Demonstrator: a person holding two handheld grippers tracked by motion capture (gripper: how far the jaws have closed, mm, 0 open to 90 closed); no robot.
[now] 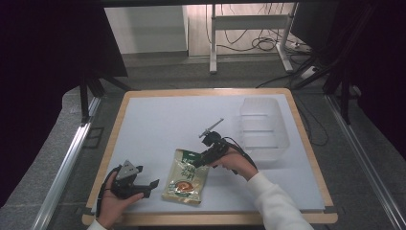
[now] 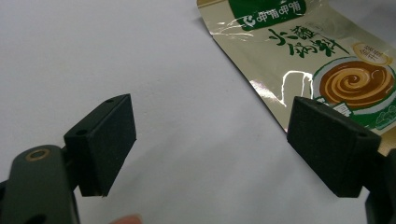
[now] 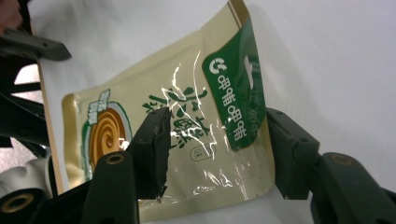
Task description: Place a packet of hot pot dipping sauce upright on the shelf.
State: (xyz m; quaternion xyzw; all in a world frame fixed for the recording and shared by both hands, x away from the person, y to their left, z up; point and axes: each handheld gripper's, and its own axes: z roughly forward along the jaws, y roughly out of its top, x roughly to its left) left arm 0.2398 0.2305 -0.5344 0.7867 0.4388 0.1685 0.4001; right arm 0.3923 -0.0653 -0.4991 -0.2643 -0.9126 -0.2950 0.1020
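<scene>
A tan and green snack pouch lies flat on the white mat near the table's front edge. My right gripper reaches in from the right at the pouch's upper green end. In the right gripper view its jaws stand apart over the pouch, one pad above the printed face and the other at its edge. Left of the pouch, my left gripper rests low with its jaws wide. In the left gripper view the gripper has bare mat between its pads, and the pouch lies beyond the right pad.
A clear plastic bin stands at the table's right, behind my right hand. The white mat covers a table with a wooden rim. Metal rails run along both sides of the table on the floor.
</scene>
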